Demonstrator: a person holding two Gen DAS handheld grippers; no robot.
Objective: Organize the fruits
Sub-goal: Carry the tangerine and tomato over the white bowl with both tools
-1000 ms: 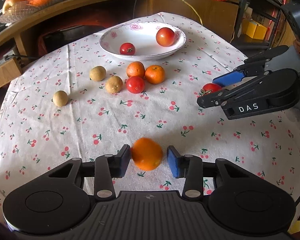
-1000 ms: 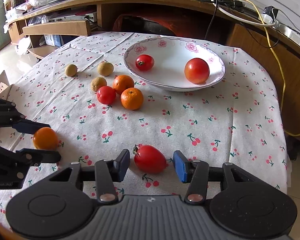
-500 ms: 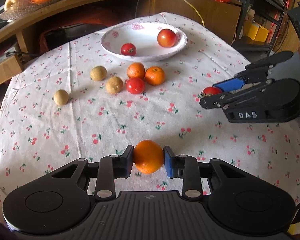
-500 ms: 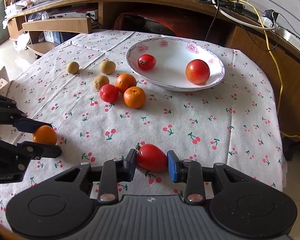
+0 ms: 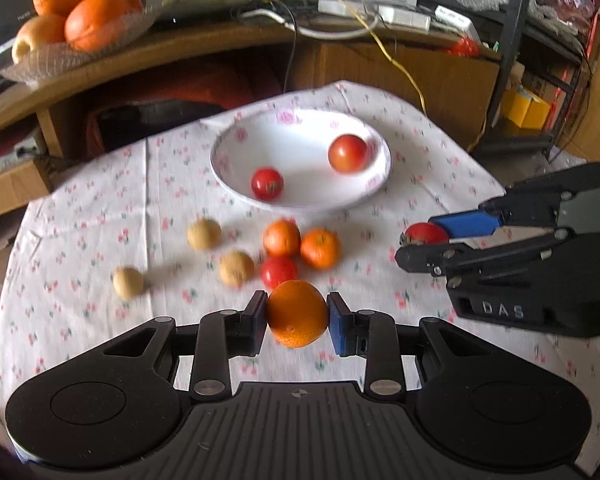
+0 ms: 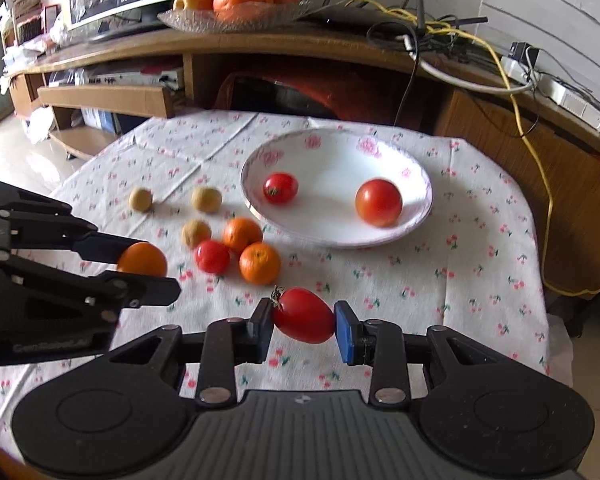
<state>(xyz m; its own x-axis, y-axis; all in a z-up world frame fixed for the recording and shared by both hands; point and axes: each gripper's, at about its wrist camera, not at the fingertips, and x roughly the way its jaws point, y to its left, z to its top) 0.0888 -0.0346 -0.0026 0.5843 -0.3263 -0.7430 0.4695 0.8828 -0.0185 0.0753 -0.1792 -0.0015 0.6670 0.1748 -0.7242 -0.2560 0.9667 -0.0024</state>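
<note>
Since one second ago, both of your tools have closed on their fruit and lifted it off the cloth. Your left tool (image 5: 297,316) now holds the orange (image 5: 297,313) tight between its two pads, at the lower centre of the left wrist view, and the fruit hangs above the cloth. In the right wrist view you see the same orange (image 6: 142,258) at the middle left of the frame, clamped in the left tool (image 6: 148,266).

Your right tool (image 6: 303,324) is closed on the long red tomato (image 6: 303,314), with one pad on each side, at the lower centre of its own view. From the left wrist view this tomato (image 5: 425,233) sits at the middle right, at the tip of the right tool (image 5: 422,240).

On the counter, the white bowl (image 6: 380,152) with pink flowers stands in the upper middle and has two round tomatoes inside: a small one (image 6: 280,188) on the left and a bigger one (image 6: 379,202) on the right. Just below and left of the bowl lie two oranges (image 6: 242,235) touching each other, one red tomato (image 6: 212,256) beside them, and three small brown fruits (image 6: 206,199) spread toward the left. The cherry-print cloth (image 6: 460,272) covers the counter. A glass dish of oranges (image 6: 236,12) stands on the wooden shelf at the top.
</note>
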